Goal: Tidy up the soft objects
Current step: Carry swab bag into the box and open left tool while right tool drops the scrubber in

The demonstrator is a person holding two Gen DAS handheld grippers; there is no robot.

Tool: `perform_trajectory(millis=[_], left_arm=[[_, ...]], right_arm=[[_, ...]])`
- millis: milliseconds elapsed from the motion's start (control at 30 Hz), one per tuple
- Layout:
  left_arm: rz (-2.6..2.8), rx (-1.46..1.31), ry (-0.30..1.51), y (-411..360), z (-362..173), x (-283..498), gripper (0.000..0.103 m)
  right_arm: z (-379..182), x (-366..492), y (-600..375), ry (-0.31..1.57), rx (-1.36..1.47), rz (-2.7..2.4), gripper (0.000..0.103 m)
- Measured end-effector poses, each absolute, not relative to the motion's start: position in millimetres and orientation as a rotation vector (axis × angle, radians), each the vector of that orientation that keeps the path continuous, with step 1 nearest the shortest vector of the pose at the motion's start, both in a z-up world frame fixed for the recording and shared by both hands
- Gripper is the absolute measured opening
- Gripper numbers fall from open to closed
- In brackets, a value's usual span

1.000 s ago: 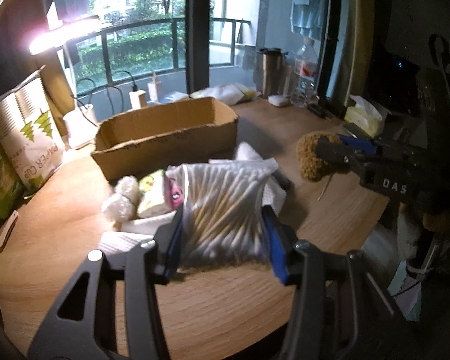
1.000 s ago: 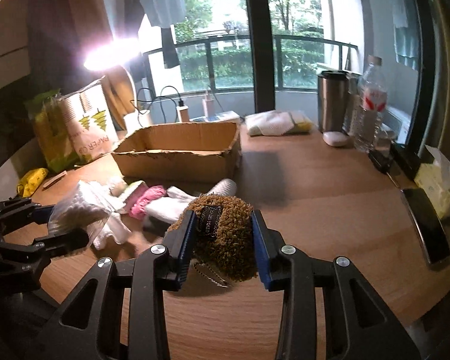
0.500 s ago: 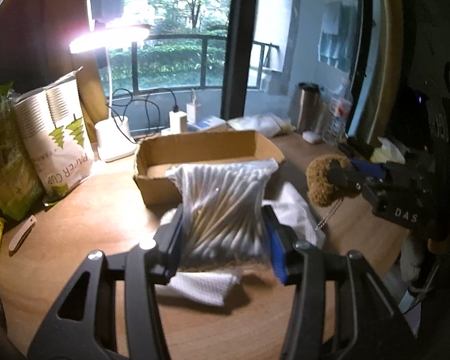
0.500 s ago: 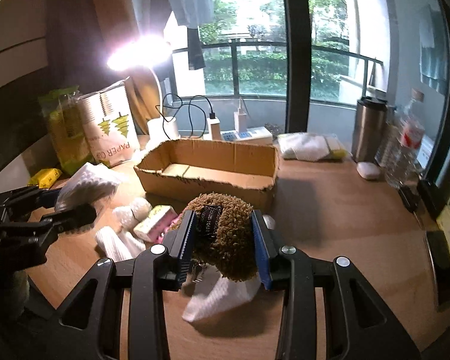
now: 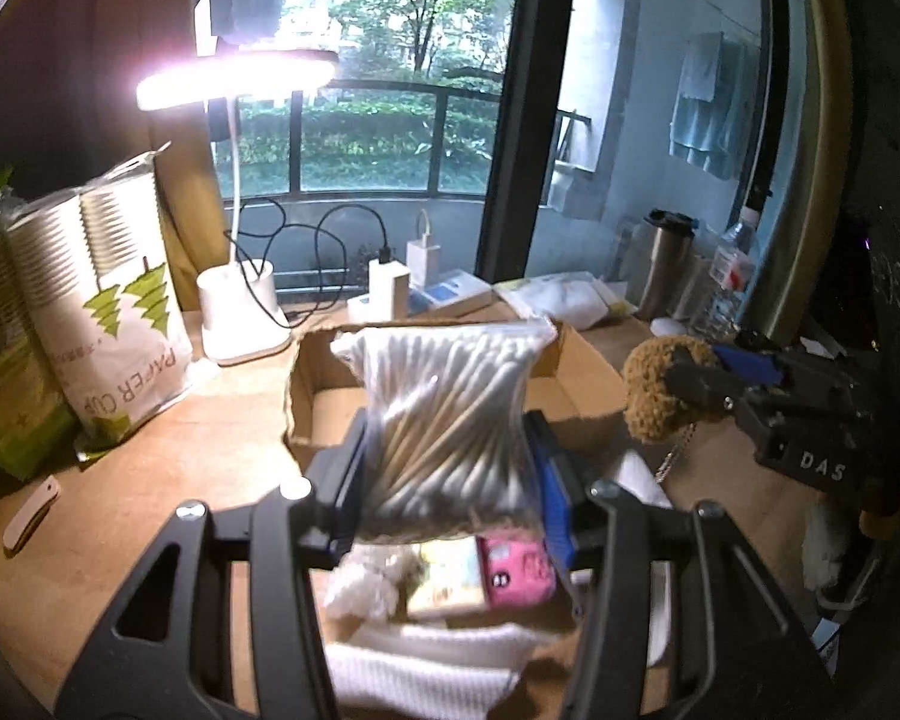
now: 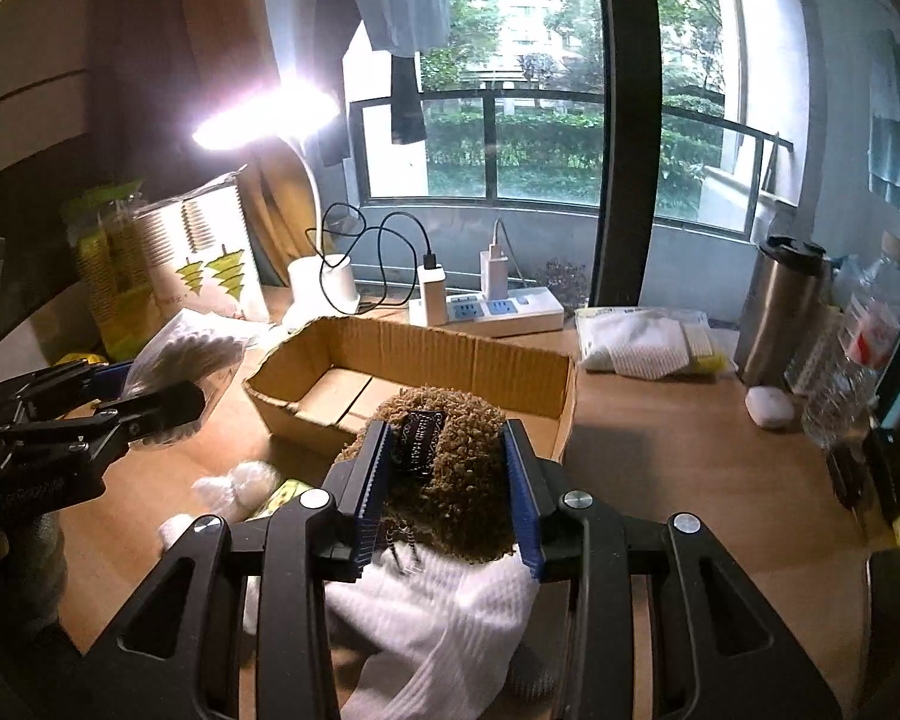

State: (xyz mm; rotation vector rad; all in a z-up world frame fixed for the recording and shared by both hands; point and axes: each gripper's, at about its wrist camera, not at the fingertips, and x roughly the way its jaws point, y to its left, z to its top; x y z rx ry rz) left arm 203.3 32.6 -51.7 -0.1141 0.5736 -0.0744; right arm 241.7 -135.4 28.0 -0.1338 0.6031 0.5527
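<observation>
Clear plastic bag of cotton swabs sits clamped in the left gripper above the cardboard box; the right gripper pinches a brown fuzzy pouch (dark label, dangling chain) nearby.
</observation>
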Motion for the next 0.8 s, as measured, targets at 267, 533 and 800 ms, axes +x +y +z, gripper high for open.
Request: perform_trajectory(millis=[267, 533, 800], left_arm=[[-0.081, -0.122, 0.588, 28, -62, 242, 0.05], [-0.096, -0.142, 0.635, 23, -80, 279, 0.05], [-0.113, -0.132, 0.702, 12, -102, 301, 0.051]], right_arm=[[23, 278, -128, 0.612, -0.135, 0.558, 0.039], [5, 310, -121, 0.65, -0.135, 0.554, 0.04], [-16, 332, -118, 0.704, -0.12, 0.546, 0.04]])
